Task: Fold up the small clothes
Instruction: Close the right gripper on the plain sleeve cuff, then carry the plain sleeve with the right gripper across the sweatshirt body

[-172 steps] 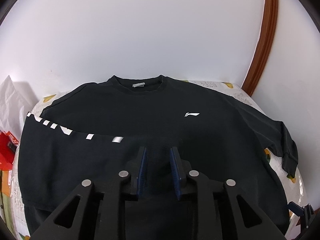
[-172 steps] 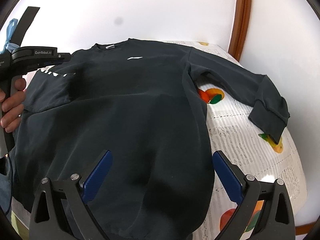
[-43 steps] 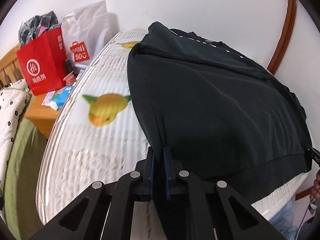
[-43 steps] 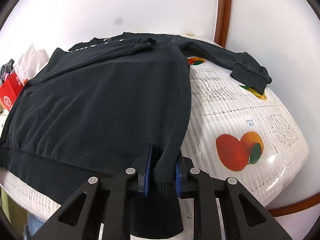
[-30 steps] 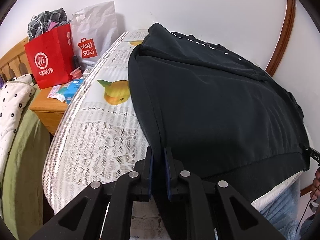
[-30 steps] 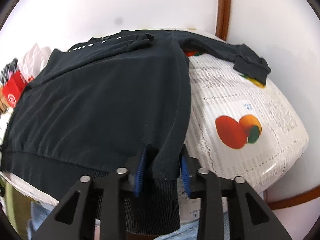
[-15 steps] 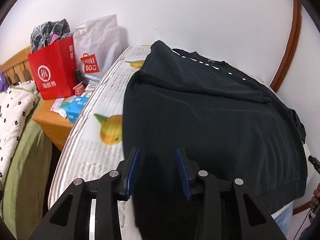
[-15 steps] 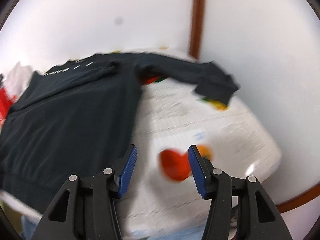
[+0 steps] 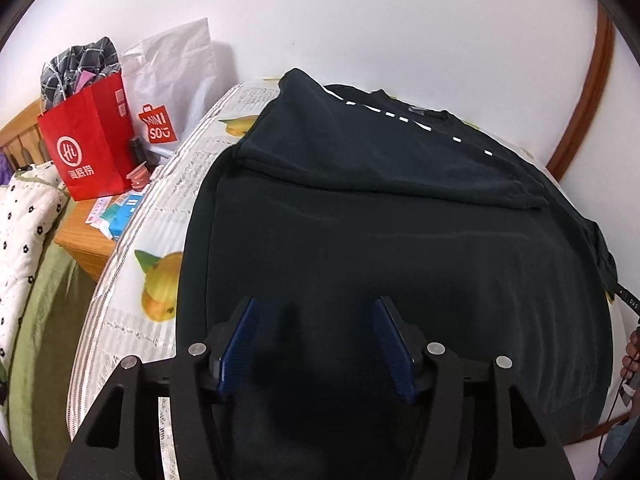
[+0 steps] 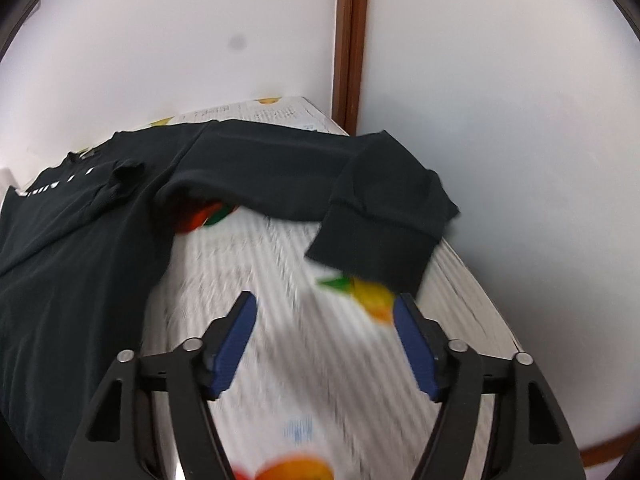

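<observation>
A black sweatshirt [image 9: 380, 240] lies flat on the fruit-print table cover [image 9: 160, 216], one sleeve [image 9: 380, 160] folded across its chest. My left gripper [image 9: 316, 316] hovers over the lower body of the shirt, its jaws opening, nothing pinched between the blue pads. In the right wrist view the other sleeve [image 10: 280, 176] stretches out to the right, its cuff [image 10: 384, 236] near the table's far edge. My right gripper [image 10: 324, 312] is above the bare cover [image 10: 304, 360] just short of that cuff, jaws opening and empty.
A red paper bag [image 9: 88, 148] and a white Minisou bag [image 9: 172, 80] stand on a wooden bedside stand [image 9: 86, 236] left of the table. Bedding [image 9: 24, 216] lies beyond. White walls and a brown wooden trim [image 10: 348, 40] close off the back. A person's hand [image 9: 630, 356] shows at the right edge.
Both grippers let go of the shirt's hem and opened. The left rose over the shirt's body. The right swung right, away from the hem, over the bare cover toward the outstretched cuff.
</observation>
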Motion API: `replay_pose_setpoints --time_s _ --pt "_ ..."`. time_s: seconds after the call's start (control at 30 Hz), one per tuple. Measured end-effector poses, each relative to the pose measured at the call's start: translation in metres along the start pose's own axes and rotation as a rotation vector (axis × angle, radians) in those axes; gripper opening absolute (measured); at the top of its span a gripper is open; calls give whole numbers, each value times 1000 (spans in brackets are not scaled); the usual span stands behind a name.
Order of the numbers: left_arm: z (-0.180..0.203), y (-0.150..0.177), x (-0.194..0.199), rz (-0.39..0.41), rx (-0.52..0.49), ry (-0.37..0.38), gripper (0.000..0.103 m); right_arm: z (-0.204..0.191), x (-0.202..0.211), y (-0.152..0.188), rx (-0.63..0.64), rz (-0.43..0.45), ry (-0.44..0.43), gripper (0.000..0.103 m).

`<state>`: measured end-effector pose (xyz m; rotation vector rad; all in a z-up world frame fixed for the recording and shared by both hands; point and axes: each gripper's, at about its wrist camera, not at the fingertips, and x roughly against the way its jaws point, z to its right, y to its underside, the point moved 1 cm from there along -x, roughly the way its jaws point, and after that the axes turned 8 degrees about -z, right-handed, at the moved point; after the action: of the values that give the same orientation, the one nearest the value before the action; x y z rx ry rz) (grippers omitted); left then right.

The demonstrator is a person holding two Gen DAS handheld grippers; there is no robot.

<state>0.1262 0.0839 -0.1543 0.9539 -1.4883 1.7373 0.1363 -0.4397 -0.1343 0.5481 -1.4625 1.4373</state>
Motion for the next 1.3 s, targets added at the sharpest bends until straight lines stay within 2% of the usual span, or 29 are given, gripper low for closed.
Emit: replay_pose_setpoints --time_s 0.17,0.27,0.37,0.43,0.5,0.53,0.6,0.67,0.73,0.9,0.97,1.1,1.3 --pt "3 -7 2 -4 -2 -74 59 0 -47 -31 -9 -65 49 72" --pt "-3 -10 4 4 30 -108 59 0 -64 -38 -5 -76 93 72" --pt "-9 -13 1 -2 74 -116 59 -1 -69 -45 8 -68 95 68" --pt "-14 -14 0 -8 92 -124 59 0 -72 -50 -9 -69 106 56" --pt "-18 -13 2 1 92 -123 59 2 -75 -54 -25 -68 137 27" --pt "-21 -13 3 4 93 -130 59 2 -75 -55 -24 -73 142 20" --pt "-27 -14 6 4 91 -133 59 -2 -75 -56 -14 -76 161 11" --pt "-38 -15 9 8 78 -124 59 -3 -70 -55 -24 -70 167 7" --pt "-45 -17 11 11 59 -118 59 0 -54 -55 -60 -56 141 6" --pt "-56 -25 1 -9 -12 -75 59 -5 24 -53 -129 46 70 6" --pt "-61 -24 -2 -6 -21 -29 59 -15 55 -50 -134 72 49 6" --pt "-71 -21 -10 -6 -26 61 59 -48 103 -45 -106 96 39 6" --pt "-77 -15 -12 -19 -74 105 59 -111 138 -43 -23 134 -23 6"
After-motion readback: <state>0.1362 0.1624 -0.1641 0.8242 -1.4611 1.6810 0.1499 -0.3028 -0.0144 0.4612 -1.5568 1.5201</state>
